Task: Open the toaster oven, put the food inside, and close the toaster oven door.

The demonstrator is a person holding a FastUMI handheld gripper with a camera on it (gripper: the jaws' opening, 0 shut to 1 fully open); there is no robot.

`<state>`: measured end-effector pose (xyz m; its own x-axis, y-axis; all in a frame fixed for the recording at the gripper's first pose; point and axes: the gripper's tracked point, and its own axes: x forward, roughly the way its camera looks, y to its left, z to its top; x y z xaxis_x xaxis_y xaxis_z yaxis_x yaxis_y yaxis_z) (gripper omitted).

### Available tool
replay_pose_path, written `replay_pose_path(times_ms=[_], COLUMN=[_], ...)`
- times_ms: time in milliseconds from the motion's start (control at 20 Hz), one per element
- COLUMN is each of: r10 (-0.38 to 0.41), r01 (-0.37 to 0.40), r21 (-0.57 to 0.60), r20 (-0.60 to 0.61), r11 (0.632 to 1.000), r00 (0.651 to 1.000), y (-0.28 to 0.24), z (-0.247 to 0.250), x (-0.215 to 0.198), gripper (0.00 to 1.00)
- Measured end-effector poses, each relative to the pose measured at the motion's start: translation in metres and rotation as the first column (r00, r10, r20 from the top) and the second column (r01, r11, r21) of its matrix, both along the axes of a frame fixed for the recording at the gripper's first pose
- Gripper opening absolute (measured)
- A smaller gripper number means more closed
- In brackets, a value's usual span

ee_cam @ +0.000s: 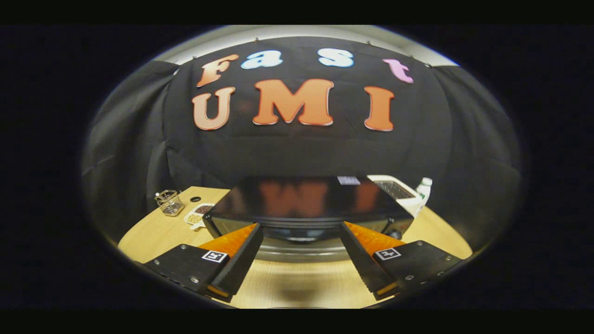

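A: Gripper [300, 227]?

B: Fingers spread wide, nothing between them but bare tabletop. Tips reach up to the front edge of the glossy black box-shaped toaster oven [306, 204], one on each side of its middle, just short of it or touching; cannot tell which.

A: Oven itself?

B: Sits mid-table on the light wooden round table [153, 232], directly ahead of the fingers. Flat top mirrors the wall behind. Front face is low in sight, with a curved shiny band [299, 250] under the top edge, between the fingertips. Cannot tell whether the door is open or closed from this angle.

A: Surroundings?

B: Left of the oven: a small wire-mesh metal basket [169, 202], standing well apart, and a pale divided dish with brown and tan contents [198, 215] just beside the oven's left corner. Behind the right rear: a white appliance with a dark grille [400, 191], and a clear plastic bottle with white cap [423, 188] next to it.

A: Obstructions?

B: Table between fingers and oven is open.
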<state>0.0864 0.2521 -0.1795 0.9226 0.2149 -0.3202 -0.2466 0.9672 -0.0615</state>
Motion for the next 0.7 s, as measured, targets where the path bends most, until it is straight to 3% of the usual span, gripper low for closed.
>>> replay_pose_path(times_ms=[300,700], r10=[-0.025,-0.019], r01=[0.025,0.021], r21=[-0.002,0.008], r20=[-0.108,-0.17], r11=[1.0,1.0], r00=[0.994,0.985], y=[0.007,-0.01], z=[-0.03,-0.042], x=[0.017,-0.039], gripper=[1.0,0.98])
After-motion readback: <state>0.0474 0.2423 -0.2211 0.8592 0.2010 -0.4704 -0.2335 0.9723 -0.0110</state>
